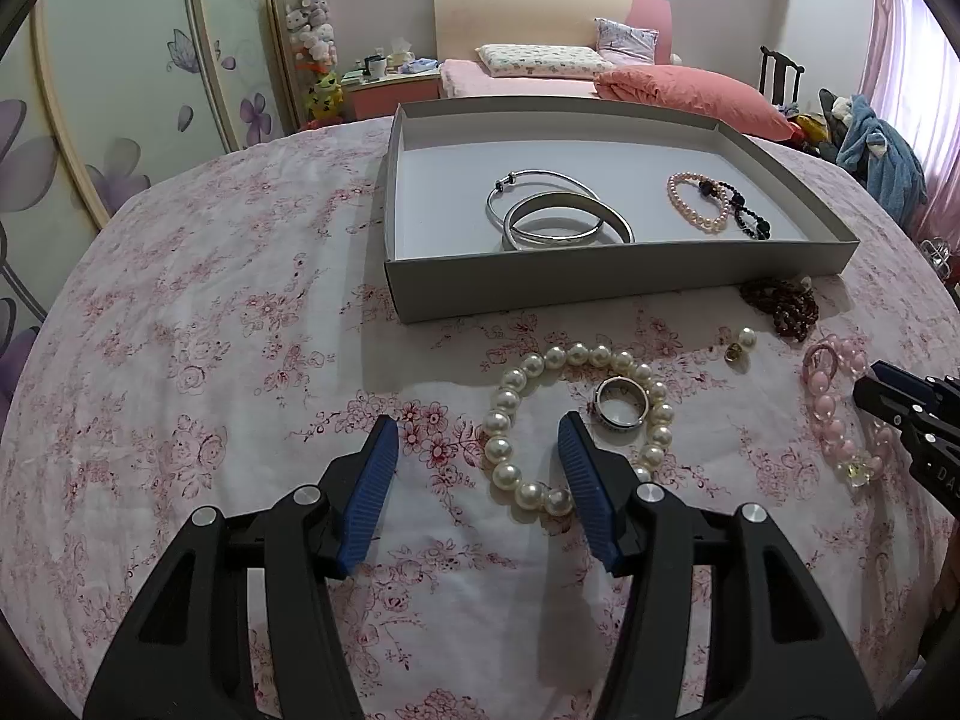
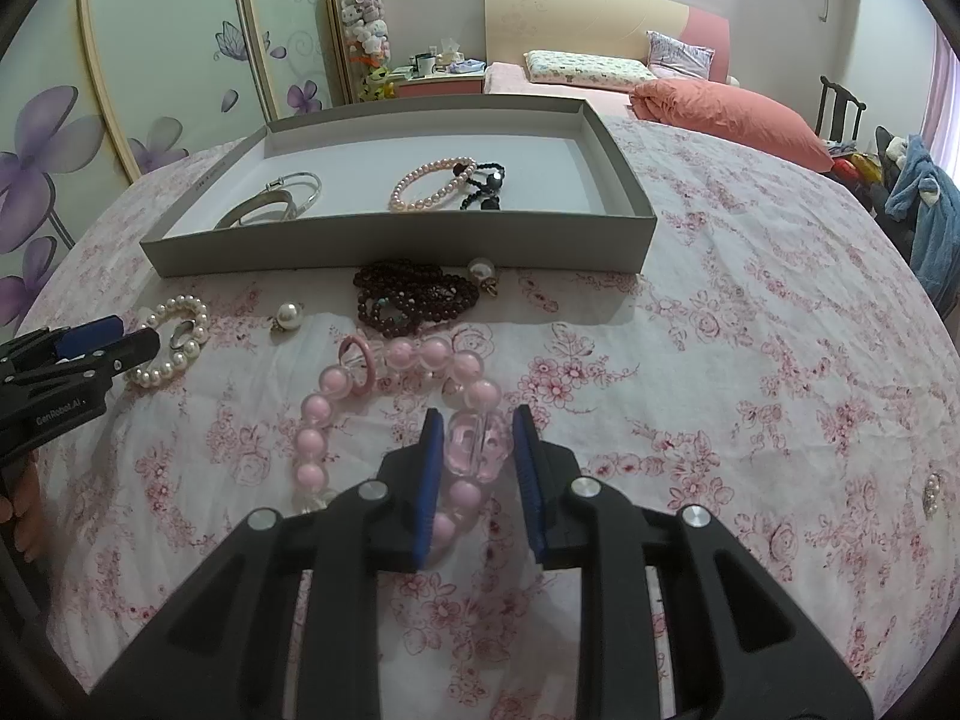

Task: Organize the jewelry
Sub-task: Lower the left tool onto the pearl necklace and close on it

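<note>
A white pearl bracelet (image 1: pixel 510 402) lies on the floral cloth with a silver ring (image 1: pixel 621 402) inside its loop. My left gripper (image 1: pixel 477 438) is open and straddles the bracelet's left arc, one finger outside the loop and one inside, pads apart from the pearls. In the right wrist view, my right gripper (image 2: pixel 477 426) is shut on the large clear crystal bead of a pink bead bracelet (image 2: pixel 336 387), which trails off to the left on the cloth. The grey box (image 1: pixel 600 282) beyond holds silver bangles (image 1: pixel 564 219), a pink pearl bracelet (image 1: pixel 696 204) and a black bead bracelet (image 1: pixel 744 210).
In front of the box lie a dark red bead strand (image 2: pixel 414 300) and two pearl earrings (image 2: pixel 291 315) (image 2: pixel 483 270). A small brooch (image 2: pixel 930 495) sits far right on the cloth. A bed, wardrobe and chair stand behind the table.
</note>
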The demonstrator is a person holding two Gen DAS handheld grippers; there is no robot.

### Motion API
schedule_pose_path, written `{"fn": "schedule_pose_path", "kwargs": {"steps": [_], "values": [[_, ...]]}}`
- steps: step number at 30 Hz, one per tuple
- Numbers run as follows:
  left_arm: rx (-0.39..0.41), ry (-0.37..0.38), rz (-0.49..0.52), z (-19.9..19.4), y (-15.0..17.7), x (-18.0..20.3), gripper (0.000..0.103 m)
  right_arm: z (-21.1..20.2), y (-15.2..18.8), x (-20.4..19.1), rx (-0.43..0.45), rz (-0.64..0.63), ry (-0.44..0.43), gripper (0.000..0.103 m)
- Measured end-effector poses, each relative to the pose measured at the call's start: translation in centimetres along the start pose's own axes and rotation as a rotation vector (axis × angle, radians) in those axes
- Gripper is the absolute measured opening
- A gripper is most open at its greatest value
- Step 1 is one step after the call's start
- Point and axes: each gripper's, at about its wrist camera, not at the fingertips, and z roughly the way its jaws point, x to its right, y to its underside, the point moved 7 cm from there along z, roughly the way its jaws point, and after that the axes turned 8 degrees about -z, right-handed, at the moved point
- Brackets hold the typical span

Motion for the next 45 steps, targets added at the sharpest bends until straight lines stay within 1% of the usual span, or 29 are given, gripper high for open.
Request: {"fn": "schedule_pose_path", "kwargs": {"steps": [1,3,5,11,13,17,23,25,27,33,38,45], "values": [[0.003,-0.008,0.000,0.0,0.0,-0.1,0.052,0.0,0.0,0.0,0.000,0.001,0.000,0.024],[0.006,-0.019,0.005,-0.2,0.0,-0.1,0.035,0.0,0.0,0.1,0.001,0.007,-0.001,0.024],[0.004,-0.029,0.010,-0.3,0.0,-0.2,0.029,0.0,0.0,0.1,0.001,0.011,0.002,0.024],[0.014,-0.070,0.014,-0.6,0.2,-0.7,0.029,0.0,0.1,0.0,-0.002,0.016,0.017,0.024],[0.014,-0.071,0.009,-0.7,0.4,-0.8,0.029,0.0,0.1,0.2,-0.002,0.018,0.016,0.024],[0.008,-0.024,0.000,-1.0,0.7,-0.3,0.029,-0.1,0.1,0.3,-0.003,0.014,0.020,0.024],[0.012,-0.023,0.000,-1.1,0.9,0.0,0.028,-0.1,0.1,0.2,-0.003,0.014,0.020,0.024],[0.012,-0.020,0.004,-1.1,0.9,0.1,0.022,-0.1,0.1,0.2,-0.003,0.013,0.021,0.024],[0.013,-0.023,0.012,-1.1,0.9,0.3,0.012,-0.1,0.1,0.1,-0.002,0.013,0.016,0.024],[0.007,-0.008,0.009,-1.0,0.6,0.3,0.010,-0.1,-0.1,0.5,0.012,0.046,-0.013,0.023],[0.029,0.037,-0.007,-1.7,0.2,0.4,0.010,-1.5,-1.4,0.6,0.082,0.070,-0.058,0.023],[0.113,0.131,-0.020,-3.7,-1.6,1.7,0.010,-3.5,-3.6,-0.3,0.182,0.066,-0.110,0.023]]}}
